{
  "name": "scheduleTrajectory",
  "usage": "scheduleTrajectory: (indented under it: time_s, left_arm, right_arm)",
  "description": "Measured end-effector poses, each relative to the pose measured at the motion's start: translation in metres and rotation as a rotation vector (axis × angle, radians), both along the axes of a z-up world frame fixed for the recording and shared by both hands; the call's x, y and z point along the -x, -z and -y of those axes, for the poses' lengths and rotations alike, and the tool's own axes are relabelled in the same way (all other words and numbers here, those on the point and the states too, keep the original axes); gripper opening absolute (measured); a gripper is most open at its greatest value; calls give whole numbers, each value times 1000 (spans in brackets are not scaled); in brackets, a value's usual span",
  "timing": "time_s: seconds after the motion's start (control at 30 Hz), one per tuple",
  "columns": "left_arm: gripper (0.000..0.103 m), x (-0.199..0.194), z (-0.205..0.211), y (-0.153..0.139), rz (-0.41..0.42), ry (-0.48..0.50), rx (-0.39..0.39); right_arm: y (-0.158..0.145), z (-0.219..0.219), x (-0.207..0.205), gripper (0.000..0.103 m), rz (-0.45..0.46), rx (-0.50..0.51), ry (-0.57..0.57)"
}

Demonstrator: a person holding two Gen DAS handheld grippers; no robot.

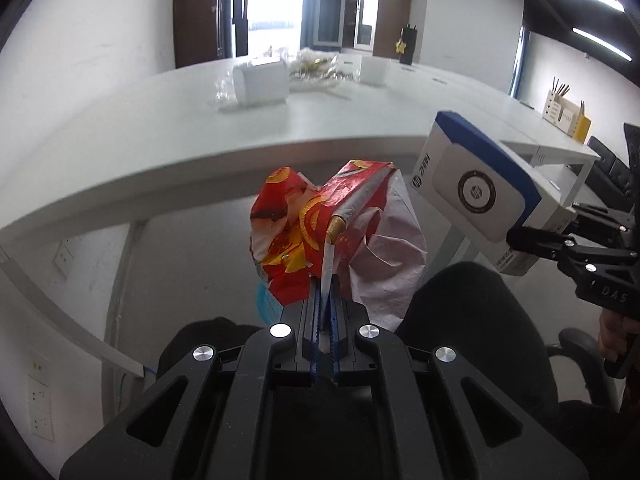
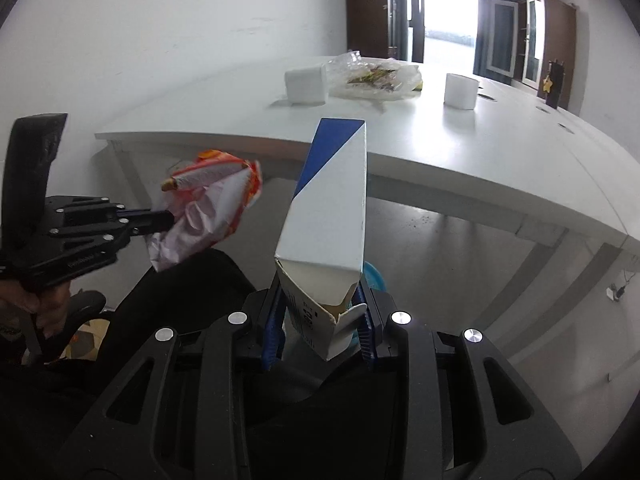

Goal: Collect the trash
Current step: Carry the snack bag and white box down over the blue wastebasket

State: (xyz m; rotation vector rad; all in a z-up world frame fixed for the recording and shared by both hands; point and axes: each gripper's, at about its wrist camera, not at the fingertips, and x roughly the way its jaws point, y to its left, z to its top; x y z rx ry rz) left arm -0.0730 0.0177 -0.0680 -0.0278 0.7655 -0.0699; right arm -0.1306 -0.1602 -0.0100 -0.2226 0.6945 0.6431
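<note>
While both pieces hang off the table [image 1: 160, 136], the left gripper [image 1: 325, 312] pinches tight on a red wrapper [image 1: 304, 232] and the right gripper [image 2: 320, 320], half-open, clamps a white box [image 2: 332, 208]; next comes finding a bin, none visible.

Both grippers: left gripper [image 1: 326, 300], right gripper [image 2: 320, 312] matte black linkage frames, silver round screws, blue ribbed finger pads [image 2: 272, 332].

A crumpled wrapper [image 1: 316, 236] in red with yellow and orange print, a white box [image 2: 328, 216] with blue corner, black grippers with blue pads [image 2: 272, 332], a white table [image 1: 200, 132]
</note>
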Motion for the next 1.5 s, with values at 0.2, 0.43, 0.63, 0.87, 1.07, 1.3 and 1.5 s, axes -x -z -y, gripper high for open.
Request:
scheduleTrajectory:
  time_s: [0.2,0.43,0.63,0.87,1.07,1.3,1.5]
  left_arm:
    - [3,2,-13,32,-66,-27,27]
    - [3,-7,-18,64,-112,-48,47]
    - [3,-21,-24,91,-139,-62,51]
    - [3,-44,-20,111,-192,-51,47]
    - [3,-69,-21,127,-263,-63,59]
    - [3,-99,-19,141,-296,-68,22]
    - [3,-134,-33,157,-344,-82,52]
  right_arm:
    - [26,-8,3,30,-54,35,-27]
    - [59,-10,-9,30,-131,49,-10]
    - [93,-10,-26,30,-220,50,21]
    - [119,-13,-51,30,-272,71,40]
    - [137,-26,-84,30,-325,65,70]
    - [161,-42,-107,30,-360,99,101]
    - [177,-45,-133,30,-409,110,134]
